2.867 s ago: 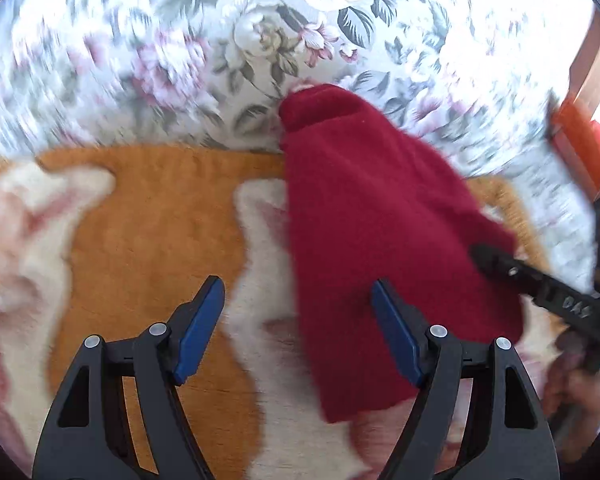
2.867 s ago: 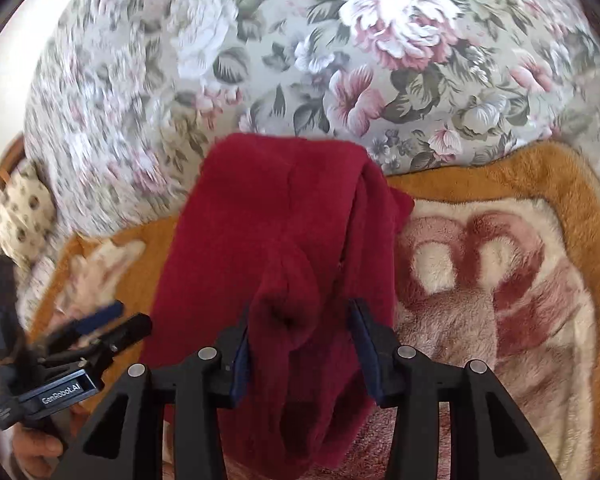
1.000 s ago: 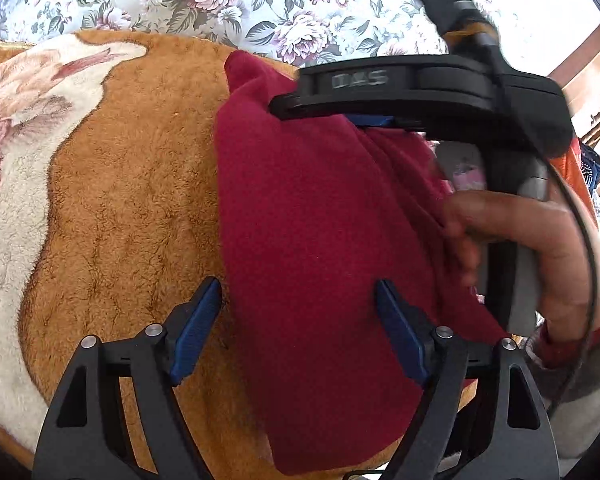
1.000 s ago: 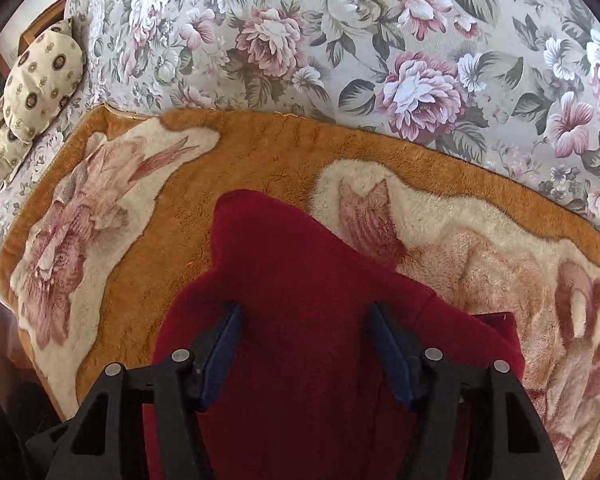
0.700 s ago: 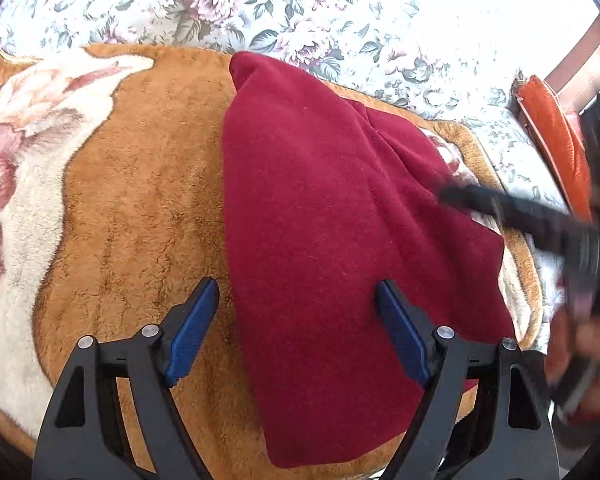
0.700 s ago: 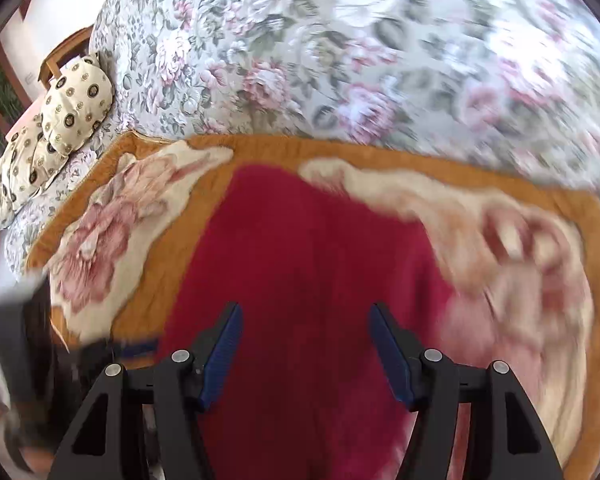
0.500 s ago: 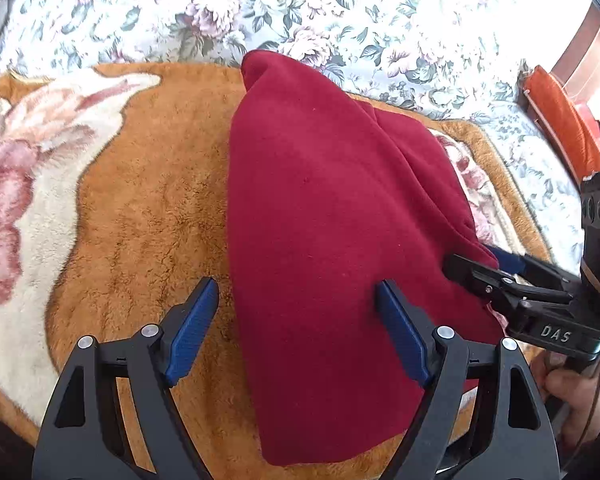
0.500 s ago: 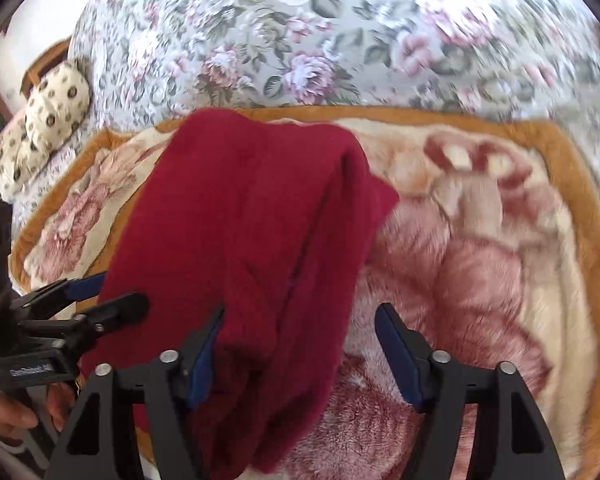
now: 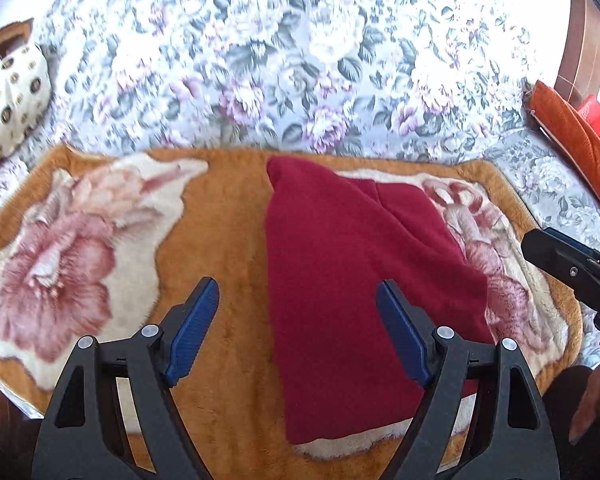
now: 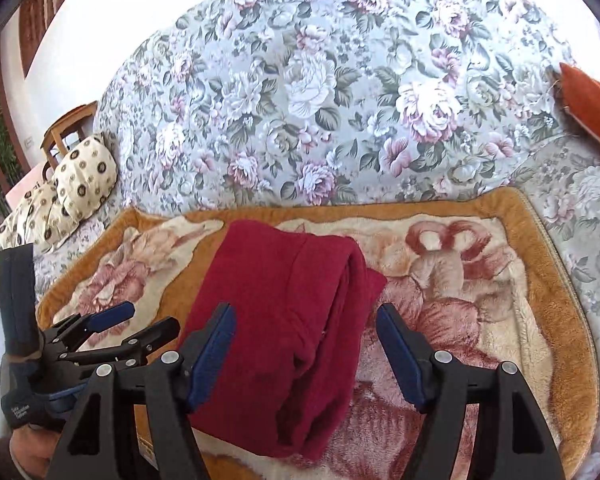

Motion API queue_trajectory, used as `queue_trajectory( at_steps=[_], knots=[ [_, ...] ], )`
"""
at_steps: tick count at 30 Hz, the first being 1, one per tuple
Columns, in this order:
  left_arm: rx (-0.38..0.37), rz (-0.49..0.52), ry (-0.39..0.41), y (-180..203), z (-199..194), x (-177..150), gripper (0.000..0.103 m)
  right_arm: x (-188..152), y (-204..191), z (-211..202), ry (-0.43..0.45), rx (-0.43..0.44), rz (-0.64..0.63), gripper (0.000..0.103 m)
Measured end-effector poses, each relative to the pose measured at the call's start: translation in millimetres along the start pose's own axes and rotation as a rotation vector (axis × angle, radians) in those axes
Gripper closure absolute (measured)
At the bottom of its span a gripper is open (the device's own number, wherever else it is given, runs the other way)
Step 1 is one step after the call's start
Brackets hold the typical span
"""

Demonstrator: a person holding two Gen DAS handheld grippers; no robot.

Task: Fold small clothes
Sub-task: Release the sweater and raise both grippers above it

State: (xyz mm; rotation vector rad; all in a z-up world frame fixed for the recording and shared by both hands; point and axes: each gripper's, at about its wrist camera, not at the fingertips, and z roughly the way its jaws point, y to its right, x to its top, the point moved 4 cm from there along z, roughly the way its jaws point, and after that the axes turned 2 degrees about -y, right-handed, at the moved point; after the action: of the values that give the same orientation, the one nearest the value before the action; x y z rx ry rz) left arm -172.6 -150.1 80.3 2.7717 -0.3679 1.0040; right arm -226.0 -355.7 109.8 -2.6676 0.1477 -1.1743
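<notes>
Cushions with a spotted cream cover [image 10: 56,200] sit at the left edge of the right wrist view, beside a wooden chair [image 10: 66,128]. Lower in that same corner, the left gripper [image 10: 138,322] reaches in from the left, held by a person's hand [image 10: 28,446] that shows only partly at the bottom. Its two fingers are spread and nothing is between them; in the left wrist view the left gripper [image 9: 296,330] has its blue pads wide apart above the orange blanket [image 9: 228,240], and they touch nothing.

In the middle of both views lies the red garment [image 10: 284,312], folded into a long shape on the orange blanket [image 10: 556,320], which has a pink flower pattern. In the left wrist view the red garment [image 9: 348,280] runs from the middle of the frame down to the lower centre, and its left edge falls between the two pads without contact. The sofa with grey floral fabric [image 10: 340,100] fills the upper half behind the blanket.

The right gripper [image 10: 306,354] stands at the bottom centre of its own view, fingers spread wide, with the garment under the gap but not pinched. In the left wrist view the right gripper [image 9: 540,242] enters at the right edge, clear of the garment. An orange cushion [image 10: 588,100] leans at the far right.
</notes>
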Motion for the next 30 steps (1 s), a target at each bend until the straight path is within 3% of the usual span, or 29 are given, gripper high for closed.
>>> queue_trajectory(
  at_steps=[9, 30],
  knots=[
    [0.044, 0.01, 0.059, -6, -18, 3, 0.022, -11, -11, -3, 0.006, -0.026, -0.015, 0.032],
    [0.068, 0.006, 0.056, -8, -20, 6, 0.022, -18, -20, 7, -0.031, -0.013, -0.016, 0.032]
  ],
)
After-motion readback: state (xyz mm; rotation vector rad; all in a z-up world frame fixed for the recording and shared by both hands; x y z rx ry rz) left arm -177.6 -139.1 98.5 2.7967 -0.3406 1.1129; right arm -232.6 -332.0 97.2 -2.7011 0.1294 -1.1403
